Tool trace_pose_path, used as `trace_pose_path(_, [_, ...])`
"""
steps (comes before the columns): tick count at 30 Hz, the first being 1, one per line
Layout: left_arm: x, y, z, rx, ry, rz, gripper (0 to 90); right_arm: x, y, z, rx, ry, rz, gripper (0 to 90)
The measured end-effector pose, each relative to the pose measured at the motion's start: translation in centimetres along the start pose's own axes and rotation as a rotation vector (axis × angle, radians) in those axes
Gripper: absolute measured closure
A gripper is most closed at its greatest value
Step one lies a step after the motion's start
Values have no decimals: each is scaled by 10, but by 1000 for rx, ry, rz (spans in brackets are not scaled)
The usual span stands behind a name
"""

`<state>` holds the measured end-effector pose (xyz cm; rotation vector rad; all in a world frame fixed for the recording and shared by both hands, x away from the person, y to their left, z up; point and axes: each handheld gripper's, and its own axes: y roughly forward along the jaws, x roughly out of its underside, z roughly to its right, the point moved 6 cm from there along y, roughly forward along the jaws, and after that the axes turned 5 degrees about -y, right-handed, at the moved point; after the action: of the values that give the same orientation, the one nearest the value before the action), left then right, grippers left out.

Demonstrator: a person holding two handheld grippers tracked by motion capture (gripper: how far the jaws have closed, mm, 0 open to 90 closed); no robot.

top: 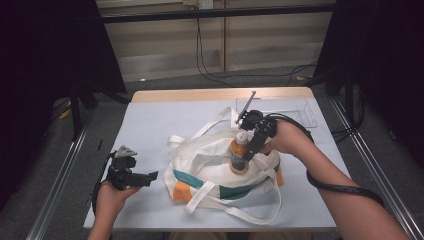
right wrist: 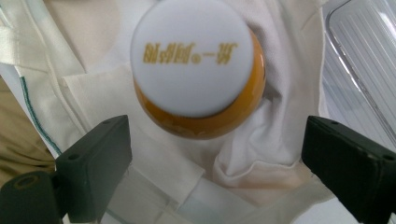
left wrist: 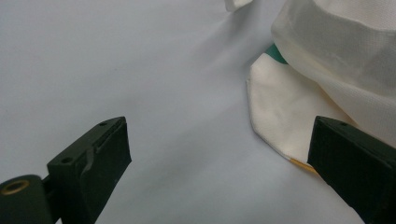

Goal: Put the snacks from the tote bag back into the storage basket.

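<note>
High view: orange bottle (top: pixel 239 156) upright on the tote bag (top: pixel 210 167), frame centre. Right gripper view: right gripper (right wrist: pixel 215 154) fingers released above its white cap (right wrist: pixel 196 60). Left gripper (left wrist: pixel 219 154) fingers released over the bench (left wrist: pixel 116 70).

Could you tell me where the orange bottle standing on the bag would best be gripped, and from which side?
Grip the orange bottle on its round body just below the white cap, coming from above. It stands upright on the soft white bag, and the open right claw already looks down on the cap, its jaws apart either side, so probably only a short descent is needed.
</note>
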<state>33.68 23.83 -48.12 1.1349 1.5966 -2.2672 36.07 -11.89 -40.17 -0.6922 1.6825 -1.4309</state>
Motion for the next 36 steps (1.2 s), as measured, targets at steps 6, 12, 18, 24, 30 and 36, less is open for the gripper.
trace_pose_path(6, [0,0,-1,-1,-3,4,57,-5,3,-1,-3,0,-4,86])
trace_pose_path(12, [0,0,-1,-5,15,-7,57,-11,5,-2,-6,-11,-4,92])
trace_pose_path(18, [0,0,0,-4,11,-6,57,-16,8,-2,-14,-16,-6,106])
trace_pose_path(24, [1,1,-1,-2,-2,-4,59,-18,10,0,-17,1,-10,125])
trace_pose_path(30, [1,0,-1,-1,0,-12,59,-21,13,-1,-26,12,-20,141])
trace_pose_path(36, [1,-1,-2,1,4,-14,59,-24,16,-1,-25,16,-27,162])
